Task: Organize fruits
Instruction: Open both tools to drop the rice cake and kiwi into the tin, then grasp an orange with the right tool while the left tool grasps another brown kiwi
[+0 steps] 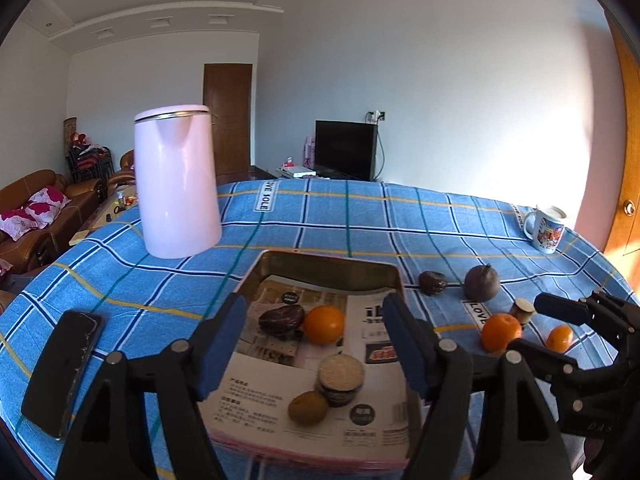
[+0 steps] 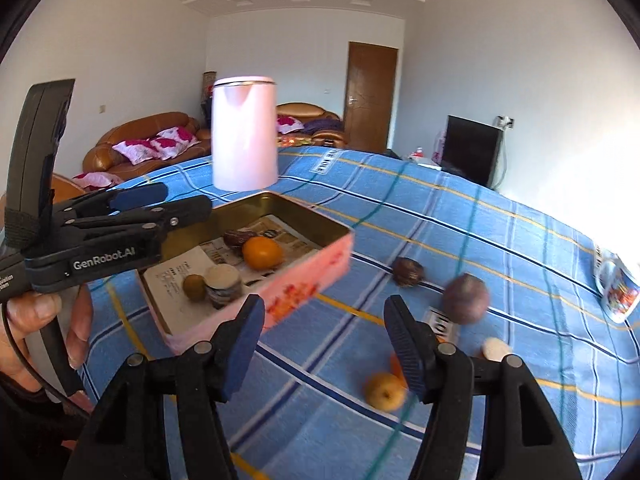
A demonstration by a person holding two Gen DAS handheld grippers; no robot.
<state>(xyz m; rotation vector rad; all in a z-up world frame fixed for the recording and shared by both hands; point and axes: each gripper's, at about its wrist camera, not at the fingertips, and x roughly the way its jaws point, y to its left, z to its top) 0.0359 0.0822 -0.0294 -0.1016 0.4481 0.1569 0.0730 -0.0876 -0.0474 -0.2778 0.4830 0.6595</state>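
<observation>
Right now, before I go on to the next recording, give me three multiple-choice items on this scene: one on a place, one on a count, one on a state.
1. Where does the pink kettle stand?
A. inside the tin
B. on the cloth beyond the tin
C. beside the mug

2. How many oranges lie inside the tin?
A. one
B. two
C. three

3. How is the left gripper?
A. shut on an orange
B. shut on the tin's rim
C. open, holding nothing

Answers:
1 B, the kettle rests on the blue cloth behind the tin's far wall.
2 A, a single orange in the tin lies on the paper lining; the other oranges sit on the cloth.
3 C, its blue pads stand wide apart over the tin.
</observation>
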